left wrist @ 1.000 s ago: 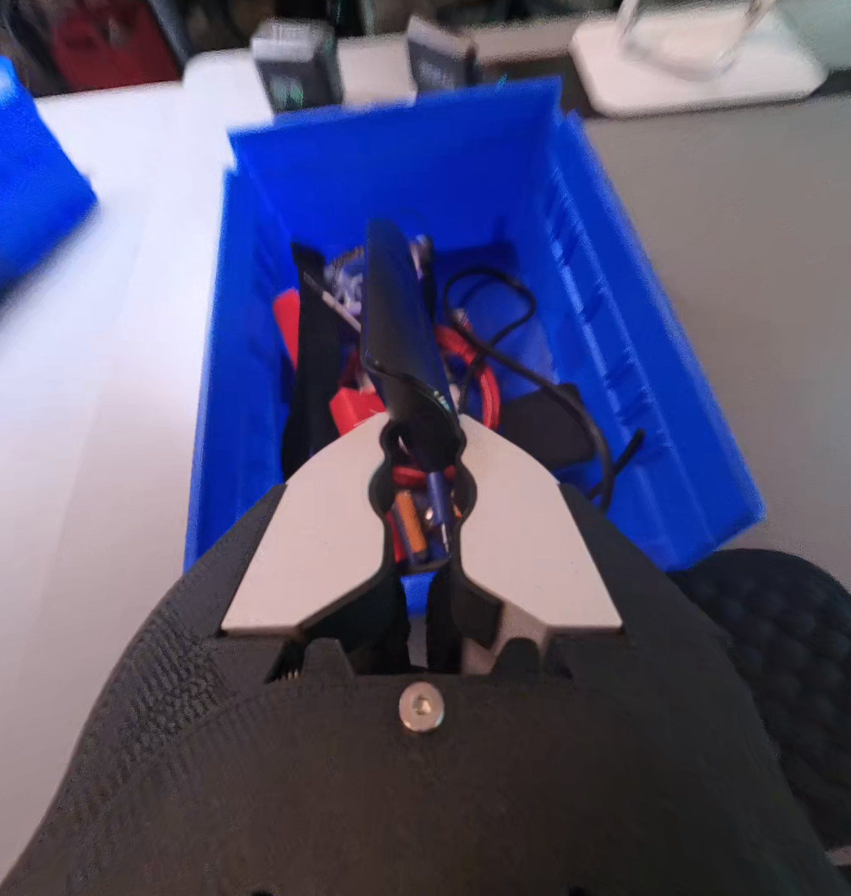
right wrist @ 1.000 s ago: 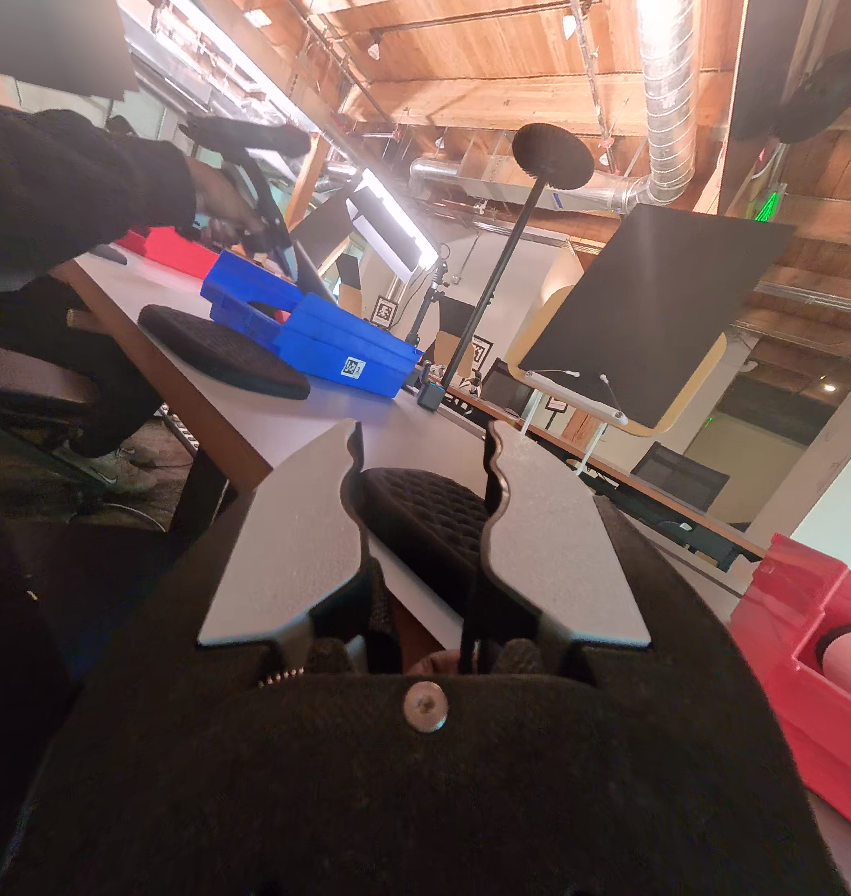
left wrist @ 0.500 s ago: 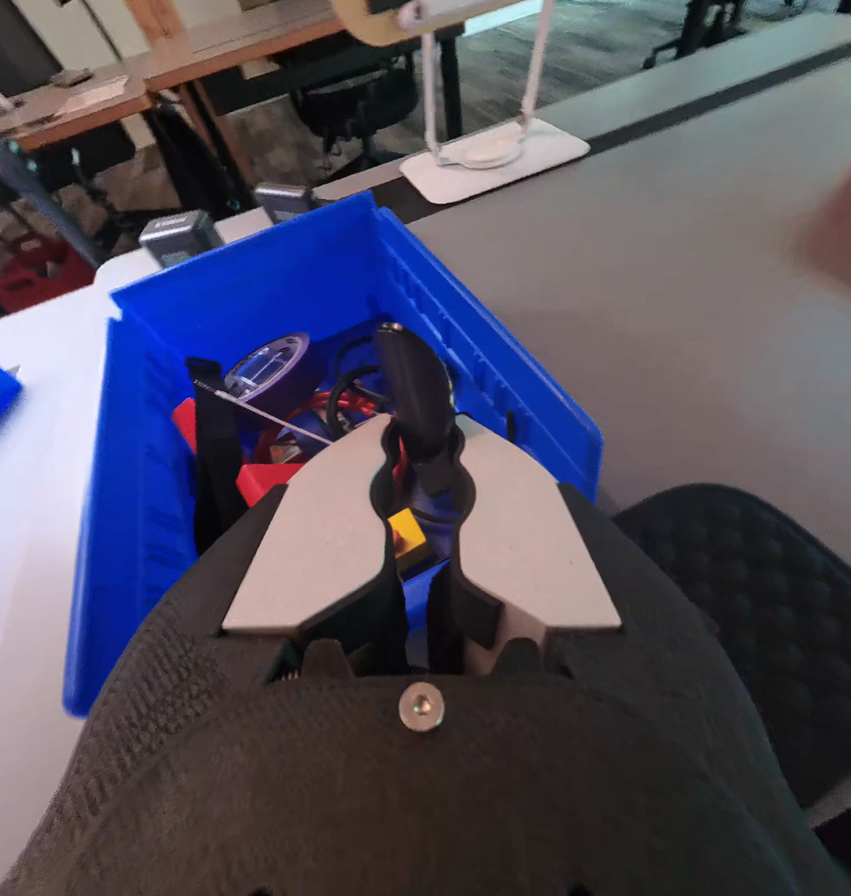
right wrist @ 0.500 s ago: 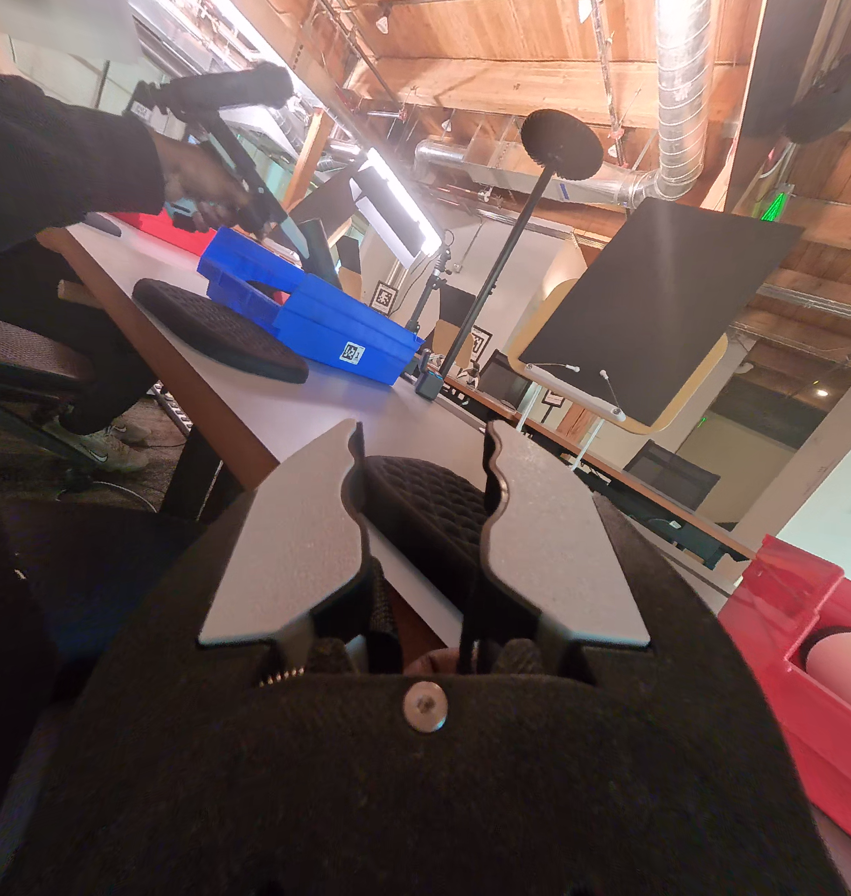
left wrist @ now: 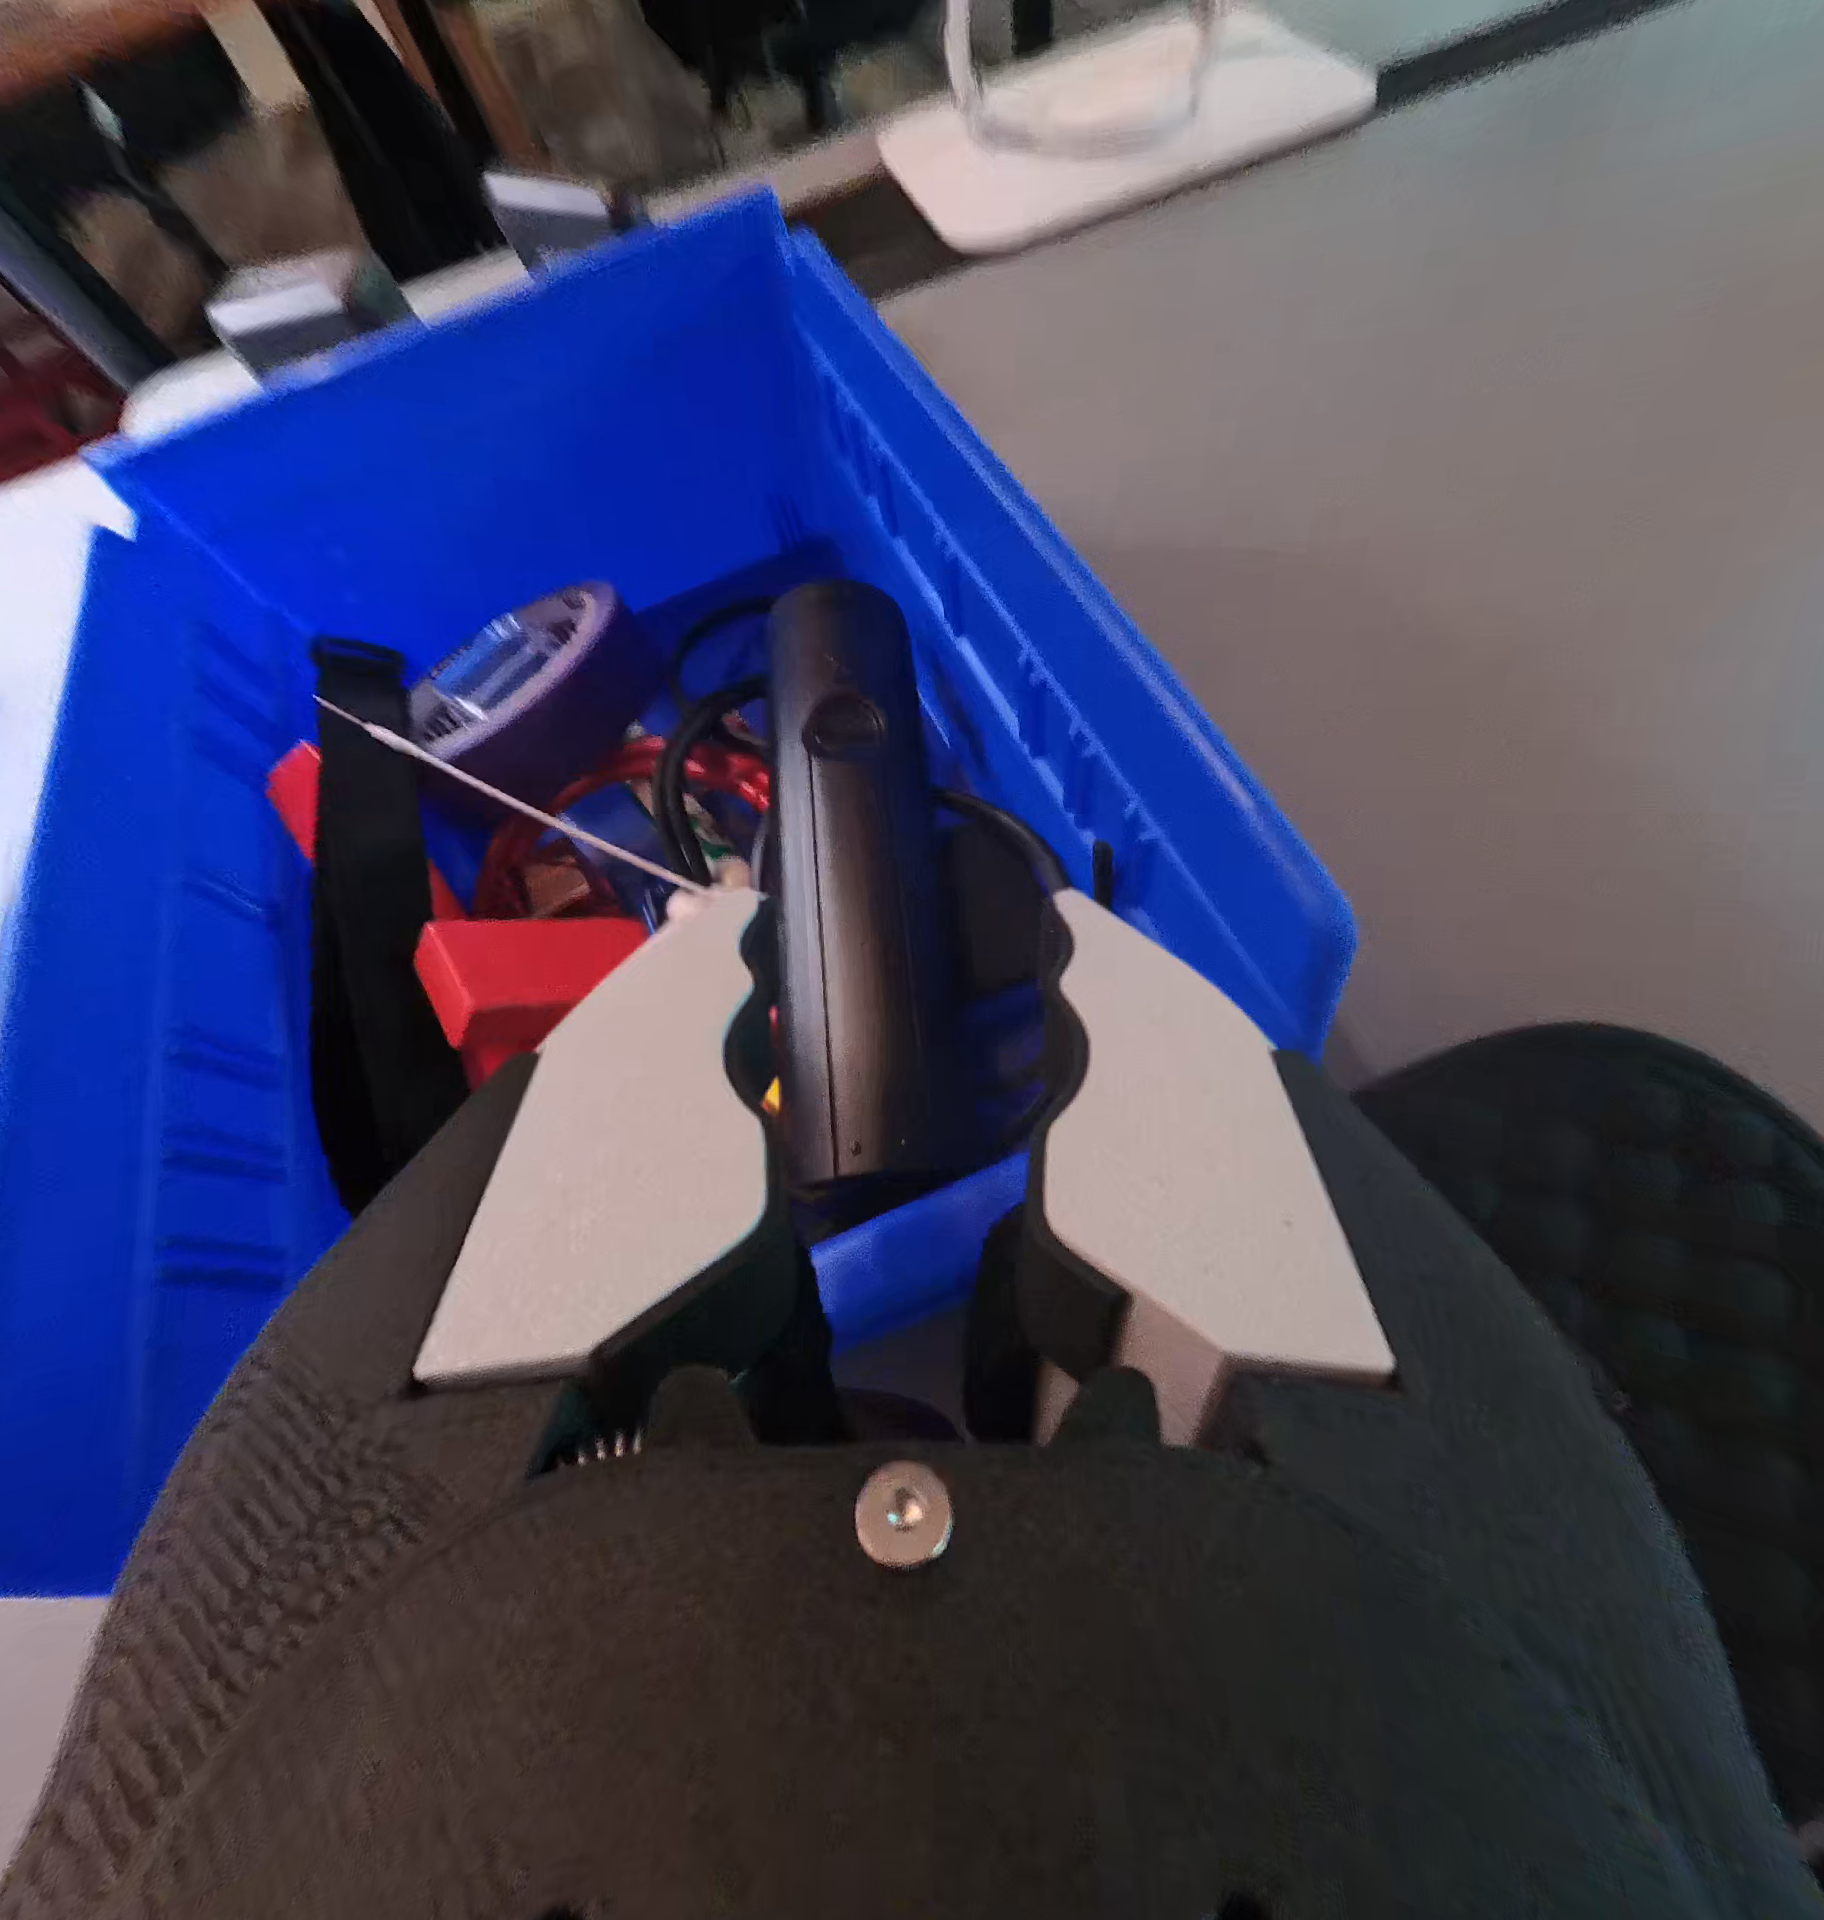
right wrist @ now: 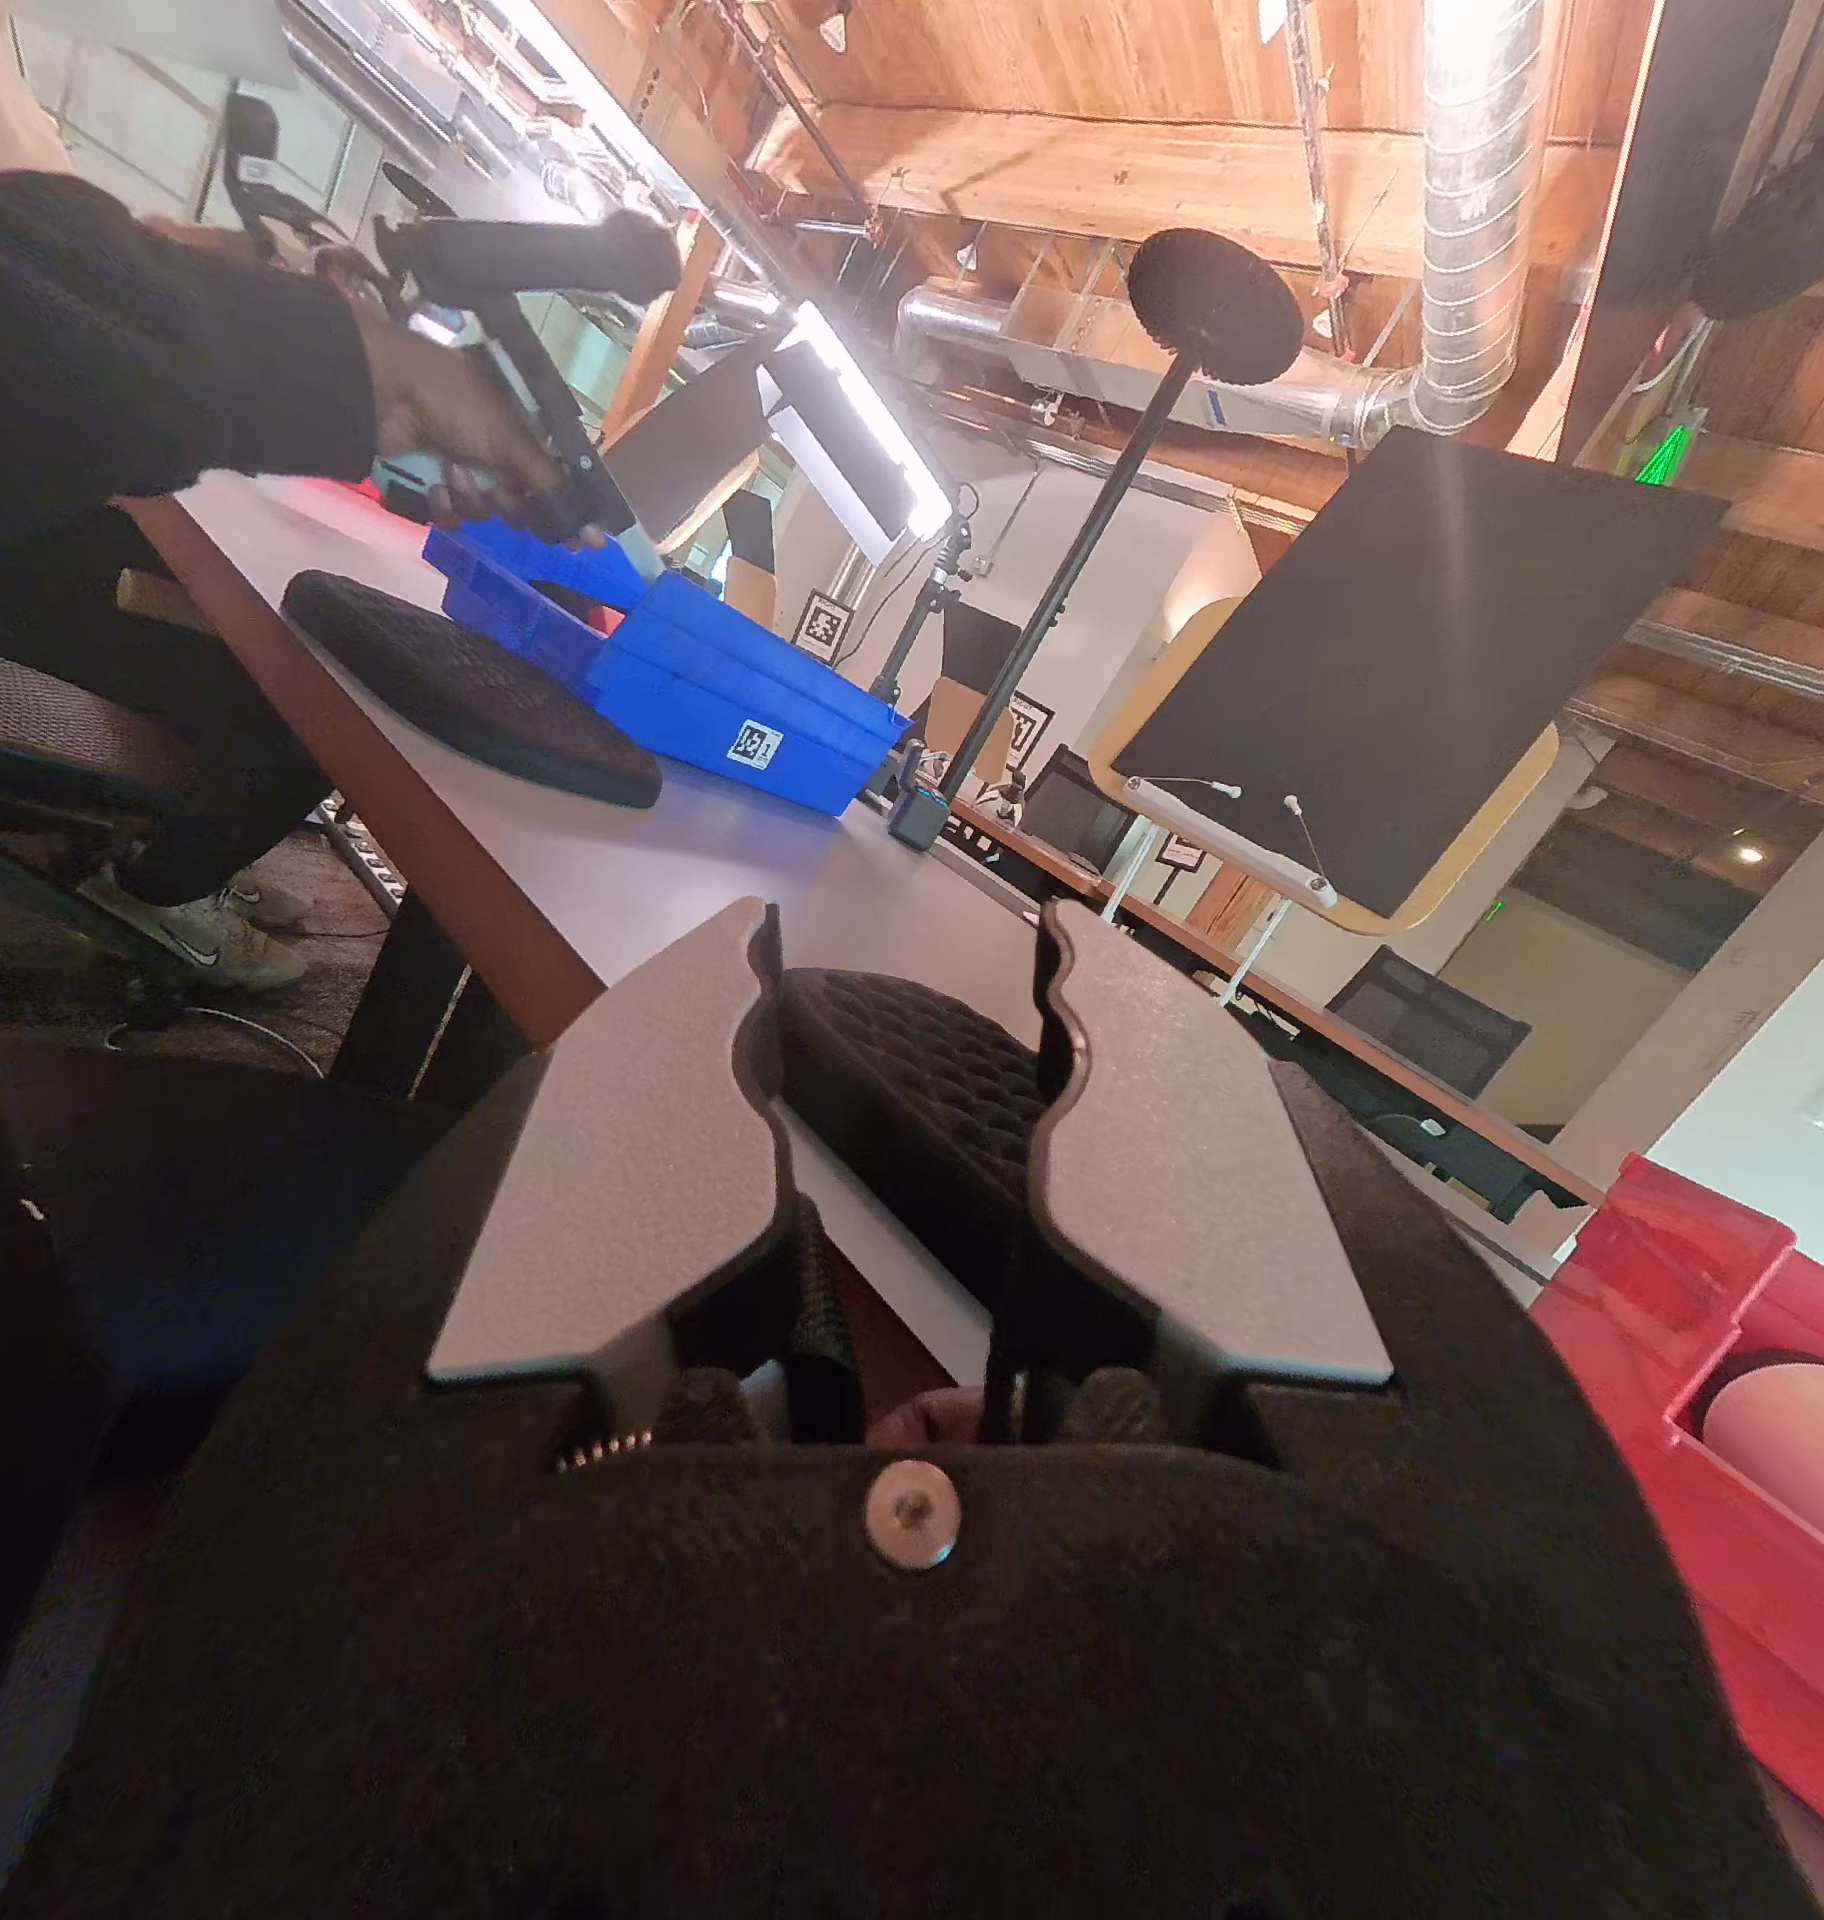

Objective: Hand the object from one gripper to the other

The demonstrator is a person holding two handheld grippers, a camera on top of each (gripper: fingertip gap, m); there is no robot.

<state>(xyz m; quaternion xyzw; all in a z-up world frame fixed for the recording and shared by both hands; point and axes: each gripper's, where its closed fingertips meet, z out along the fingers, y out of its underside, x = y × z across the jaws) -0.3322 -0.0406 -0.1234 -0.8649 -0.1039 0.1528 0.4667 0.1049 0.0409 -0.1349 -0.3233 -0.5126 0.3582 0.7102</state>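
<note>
One left hand-held gripper (left wrist: 906, 1023) is hanging over one blue bin (left wrist: 149, 1039) with its jaws wide, one black object (left wrist: 848, 904) sitting loosely between them. One right hand-held gripper (right wrist: 903, 1023) is gaping wide, holding nothing, near the bench (right wrist: 700, 883) edge.

Table (right wrist: 679, 873) bears blue bin (right wrist: 721, 665) (beside pad (right wrist: 472, 686)).
</note>
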